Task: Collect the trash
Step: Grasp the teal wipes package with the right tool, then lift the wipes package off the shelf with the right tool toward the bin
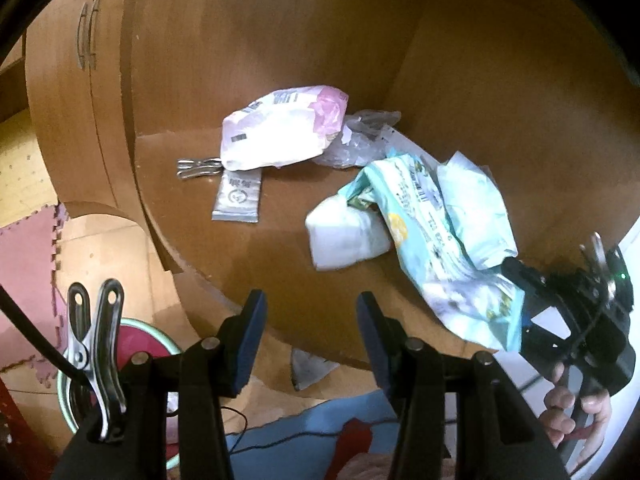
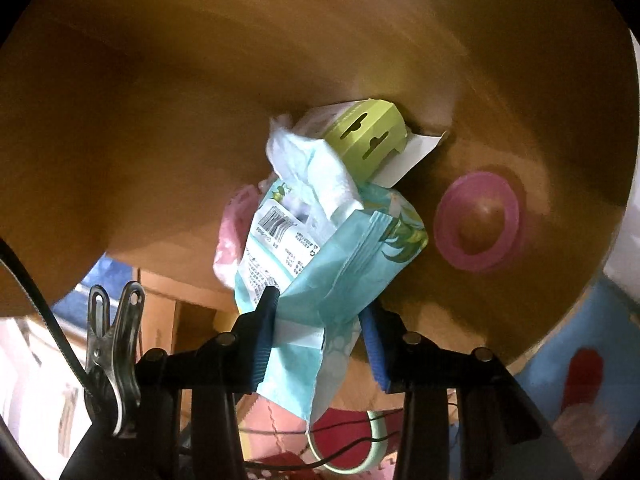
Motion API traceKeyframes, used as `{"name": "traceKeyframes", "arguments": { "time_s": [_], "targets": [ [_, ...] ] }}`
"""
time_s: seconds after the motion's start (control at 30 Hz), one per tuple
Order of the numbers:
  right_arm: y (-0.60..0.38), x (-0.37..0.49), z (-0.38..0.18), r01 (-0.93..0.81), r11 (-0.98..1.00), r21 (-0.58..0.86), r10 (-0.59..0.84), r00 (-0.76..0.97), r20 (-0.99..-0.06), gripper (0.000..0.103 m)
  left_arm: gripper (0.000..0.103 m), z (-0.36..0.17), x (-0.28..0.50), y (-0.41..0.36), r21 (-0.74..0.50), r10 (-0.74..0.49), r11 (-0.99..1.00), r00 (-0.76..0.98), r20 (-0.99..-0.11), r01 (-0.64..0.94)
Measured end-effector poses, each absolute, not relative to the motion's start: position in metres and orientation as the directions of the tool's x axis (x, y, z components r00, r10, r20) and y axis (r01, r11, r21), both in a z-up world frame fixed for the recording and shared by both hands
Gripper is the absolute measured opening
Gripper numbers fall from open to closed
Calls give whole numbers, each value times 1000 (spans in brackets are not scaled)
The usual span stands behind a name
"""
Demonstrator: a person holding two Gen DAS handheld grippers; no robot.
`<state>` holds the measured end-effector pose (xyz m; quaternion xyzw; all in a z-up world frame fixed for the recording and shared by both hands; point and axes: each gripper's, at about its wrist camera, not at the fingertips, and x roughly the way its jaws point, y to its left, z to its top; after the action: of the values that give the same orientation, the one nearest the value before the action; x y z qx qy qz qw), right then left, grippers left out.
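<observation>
A light-blue printed wrapper (image 1: 432, 236) lies crumpled at the right of the round wooden table (image 1: 248, 264), over a white folded pack (image 1: 344, 236). My right gripper (image 1: 520, 300) comes in from the right and holds the wrapper's near end. In the right wrist view the wrapper (image 2: 316, 280) is bunched between both blue pads (image 2: 266, 320) of the right gripper (image 2: 320, 320), which is shut on it. My left gripper (image 1: 310, 304) hovers open over the table's near edge with nothing between its fingers. Farther back lie a white-and-pink bag (image 1: 280, 132), clear plastic (image 1: 360, 140) and a silver sachet (image 1: 238, 196).
Metal clips (image 1: 198, 168) lie beside the bag. A green card box (image 2: 368, 140) and a pink ring (image 2: 476, 224) sit behind the wrapper. A pale-rimmed bin (image 1: 136, 344) stands on the floor at left, below a wooden cabinet (image 1: 72, 100). A hand (image 1: 580, 408) holds the right gripper.
</observation>
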<state>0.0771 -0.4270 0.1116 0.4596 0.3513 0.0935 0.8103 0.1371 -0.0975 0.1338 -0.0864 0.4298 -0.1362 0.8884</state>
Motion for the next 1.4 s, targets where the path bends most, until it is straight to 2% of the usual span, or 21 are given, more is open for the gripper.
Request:
{"name": "traceKeyframes", "arguments": {
  "time_s": [0.2,0.5,0.57,0.8,0.93,1.17,1.27,1.4],
  "targets": [
    [-429,76,122,49,575,816,545,721,-427,39,49,144,150,-96,-324,-358,930,608,-708,170],
    [-428,77,116,-7,571,821,587,702,-403,38,51,158,169,-87,-310,-345,935,641,-686,173],
    [-425,78,116,-33,557,830,609,696,-381,38,56,156,170,-83,-290,-325,943,656,-682,166],
    [-417,85,109,-77,493,866,673,665,-324,38,57,147,169,-72,-290,-314,945,652,-690,149],
    [-409,85,113,-98,549,830,655,667,-355,38,63,150,153,-64,-285,-300,948,687,-662,140],
    [-395,84,116,-148,602,785,661,644,-386,38,69,163,140,-59,-325,-355,928,707,-612,185],
    [-386,83,121,-213,595,775,693,625,-359,38,69,162,147,-66,-318,-356,929,685,-635,188],
    [-374,76,134,-327,581,745,735,605,-307,37,69,157,143,-68,-398,-417,897,664,-621,191]
  ]
}}
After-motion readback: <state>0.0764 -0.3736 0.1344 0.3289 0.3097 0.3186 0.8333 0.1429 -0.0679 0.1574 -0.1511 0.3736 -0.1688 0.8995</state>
